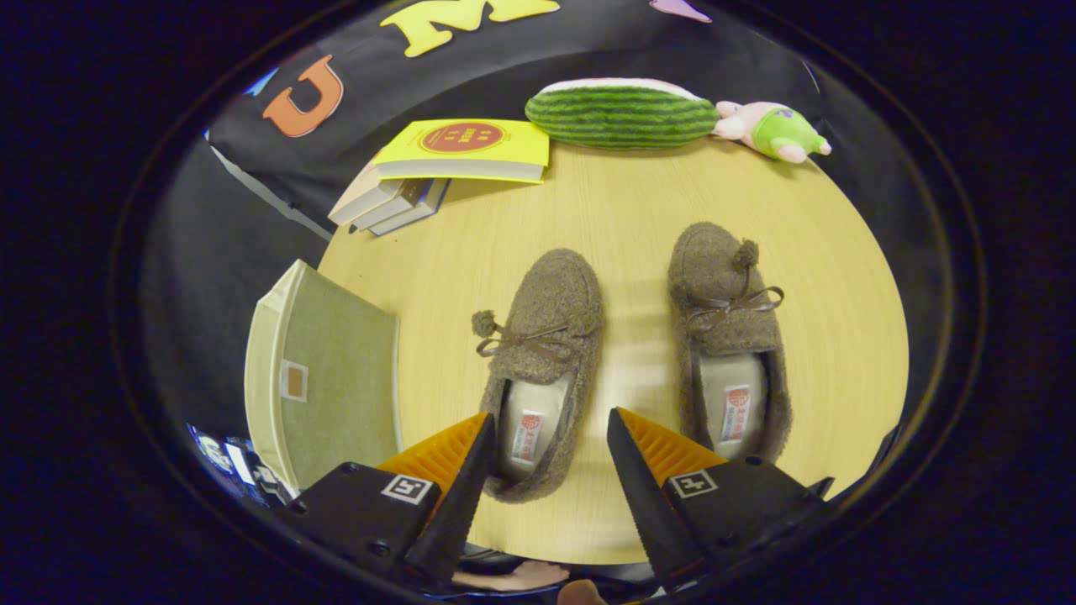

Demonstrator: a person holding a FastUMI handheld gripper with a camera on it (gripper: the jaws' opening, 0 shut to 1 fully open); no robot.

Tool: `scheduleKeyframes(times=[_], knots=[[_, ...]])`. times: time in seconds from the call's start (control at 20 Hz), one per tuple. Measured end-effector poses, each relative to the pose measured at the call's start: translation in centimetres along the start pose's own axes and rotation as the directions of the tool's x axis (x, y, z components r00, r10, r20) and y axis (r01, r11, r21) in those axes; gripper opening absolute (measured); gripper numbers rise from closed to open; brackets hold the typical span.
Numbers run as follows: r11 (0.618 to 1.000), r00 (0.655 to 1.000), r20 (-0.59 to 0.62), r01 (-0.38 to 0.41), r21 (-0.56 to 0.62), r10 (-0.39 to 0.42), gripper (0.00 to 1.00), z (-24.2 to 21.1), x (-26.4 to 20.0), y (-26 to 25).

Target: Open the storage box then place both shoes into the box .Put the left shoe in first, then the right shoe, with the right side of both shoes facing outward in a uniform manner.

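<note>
Two fuzzy brown slippers with bows and pom-poms lie side by side on the wooden table (622,210), toes pointing away from me. The left shoe (542,370) has its heel end lying between my fingers. The right shoe (727,336) rests just beyond my right finger. A pale green storage box (324,374) with its lid down stands left of the left shoe, beside my left finger. My gripper (551,441) hovers open above the left shoe's heel, touching nothing.
A stack of books (445,164) with a yellow one on top lies at the table's far left. A watermelon plush (622,113) and a small pink and green toy (773,130) lie along the far edge.
</note>
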State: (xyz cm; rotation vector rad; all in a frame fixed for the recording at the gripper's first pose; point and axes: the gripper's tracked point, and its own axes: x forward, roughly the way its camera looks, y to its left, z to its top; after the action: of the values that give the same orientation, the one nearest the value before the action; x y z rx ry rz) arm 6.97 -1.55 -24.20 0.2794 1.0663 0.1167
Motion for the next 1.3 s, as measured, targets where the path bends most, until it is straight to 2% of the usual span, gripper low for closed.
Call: scheduleKeyframes(times=[0.15, 0.35, 0.55, 0.6, 0.9, 1.15, 1.3], knots=[[1.0, 0.999, -0.032, 0.018, -0.02, -0.018, 0.79, 0.0, 1.7, -0.4], [1.0, 0.997, -0.081, 0.003, -0.028, -0.005, 0.62, -1.0, 3.2, -0.6], [1.0, 0.994, -0.105, 0.011, -0.011, -0.012, 0.41, -1.0, 4.4, -1.3], [1.0, 0.994, -0.109, 0.007, -0.002, -0.007, 0.31, -0.9, 4.6, -1.3], [0.997, 0.995, -0.097, -0.023, 0.078, 0.031, 0.07, -0.9, 4.4, -1.7], [0.981, 0.992, -0.077, -0.084, 0.173, 0.099, 0.06, -1.0, 2.7, -0.3], [0.973, 0.992, -0.03, -0.114, 0.199, 0.122, 0.06, -0.8, 0.1, 1.1]])
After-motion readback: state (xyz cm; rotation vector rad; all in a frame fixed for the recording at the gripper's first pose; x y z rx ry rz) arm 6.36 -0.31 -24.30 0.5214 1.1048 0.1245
